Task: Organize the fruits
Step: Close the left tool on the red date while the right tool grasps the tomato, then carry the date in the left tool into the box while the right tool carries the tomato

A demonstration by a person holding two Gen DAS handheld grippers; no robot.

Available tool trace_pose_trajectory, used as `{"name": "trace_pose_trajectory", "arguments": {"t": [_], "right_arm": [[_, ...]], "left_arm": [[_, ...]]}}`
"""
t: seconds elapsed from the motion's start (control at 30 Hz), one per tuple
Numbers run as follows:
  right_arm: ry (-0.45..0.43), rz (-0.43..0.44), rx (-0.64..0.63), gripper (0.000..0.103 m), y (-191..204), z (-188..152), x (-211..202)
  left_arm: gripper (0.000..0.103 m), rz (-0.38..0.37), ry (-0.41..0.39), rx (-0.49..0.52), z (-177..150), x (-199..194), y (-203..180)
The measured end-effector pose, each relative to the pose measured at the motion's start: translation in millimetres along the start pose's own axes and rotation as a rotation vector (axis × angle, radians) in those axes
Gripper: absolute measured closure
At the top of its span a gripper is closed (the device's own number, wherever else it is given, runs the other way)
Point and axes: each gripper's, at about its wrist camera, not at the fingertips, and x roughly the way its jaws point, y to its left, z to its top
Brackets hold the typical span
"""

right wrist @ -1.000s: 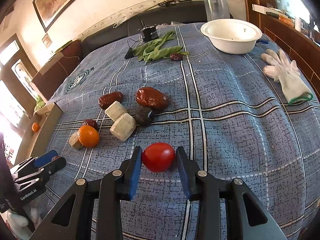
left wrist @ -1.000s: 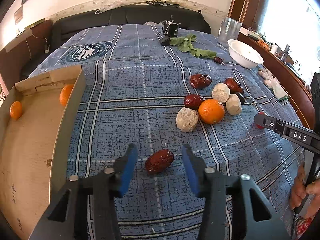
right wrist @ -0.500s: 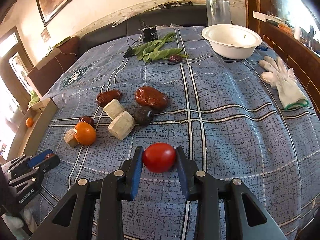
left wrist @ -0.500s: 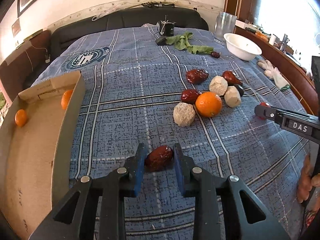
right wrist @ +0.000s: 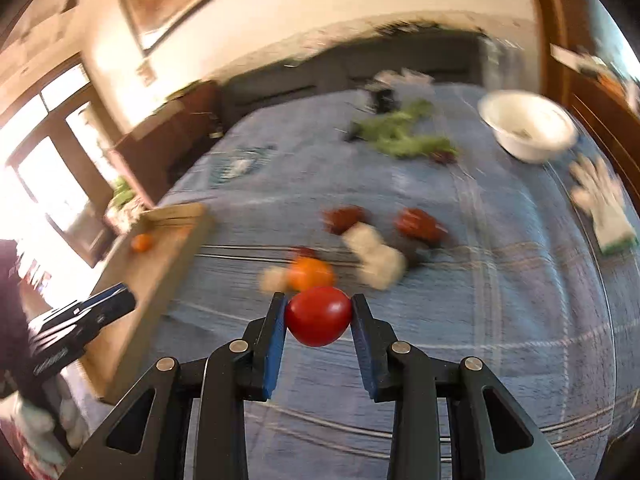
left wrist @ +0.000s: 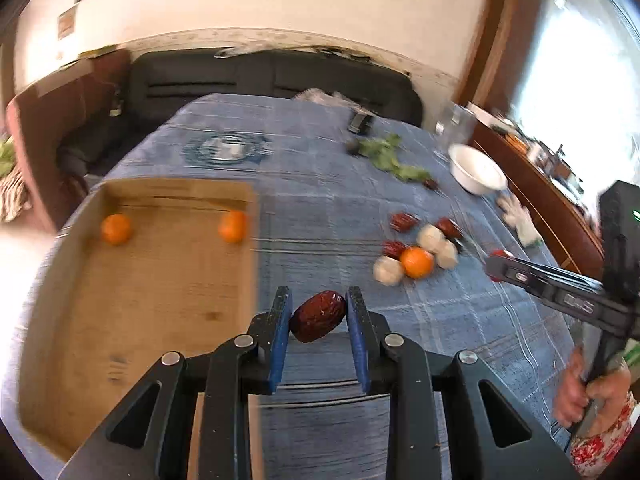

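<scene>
— Left wrist view first: what does the left hand-held gripper (left wrist: 318,316) have?

— A dark red date (left wrist: 318,317), clamped between its two blue pads and lifted clear of the blue plaid cloth (left wrist: 320,208). It hangs just beside the right wall of the cardboard tray (left wrist: 252,280), still on the cloth side.

— What is in the tray?

— Two small oranges (left wrist: 116,229) against the far wall, one near each far corner.

— And the right hand-held gripper (right wrist: 319,316)?

— Closed on a red tomato (right wrist: 319,316), both pads touching its sides. In the right wrist view it is held above the cloth, in front of the loose pile.

— Describe the pile.

— A larger orange (left wrist: 417,262) in the middle, pale lumpy pieces (left wrist: 388,270) touching it on either side, and more dark red dates (left wrist: 404,222) behind. The frames are blurred, so I cannot count them surely.

— Anything else on the cloth?

— At the far side, green leaves (right wrist: 404,138) and a white bowl (right wrist: 528,128); a white glove (right wrist: 604,204) lies near the right edge, well apart from the pile.

— Do the two grippers see each other?

— Yes. The right one enters the left view from the right, tomato at its tip, gripped by a bare hand (left wrist: 588,390). The left one shows at the left edge of the right view, over the tray's near side.
</scene>
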Motion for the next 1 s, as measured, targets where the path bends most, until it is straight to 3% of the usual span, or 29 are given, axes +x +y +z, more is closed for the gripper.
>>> {"name": "trace_pose_trajectory", "arguments": {"t": [0.2,0.37,0.57,0.8,1.0], "right_arm": [[0.031,0.150,-0.089,0.068,76.7,29.6,16.3],[0.126,0.215,-0.142,0.068,132.3,39.4,73.6],[0.231,0.184,-0.204,0.067,175.6,27.3,148.3],[0.253,0.118,-0.281,0.067,201.0,16.3,184.5],[0.261,0.082,-0.298,0.067,198.6,14.4,200.2]], "left_arm": [[0.076,0.127,0.023,-0.115,24.1,-6.0,85.1],[0.076,0.209,0.056,-0.199,37.2,8.7,141.0],[0.076,0.224,0.124,-0.253,39.7,41.0,173.3],[0.076,0.224,0.180,-0.280,39.3,66.9,183.5],[0.076,0.221,0.190,-0.294,36.9,73.5,185.8]]}}
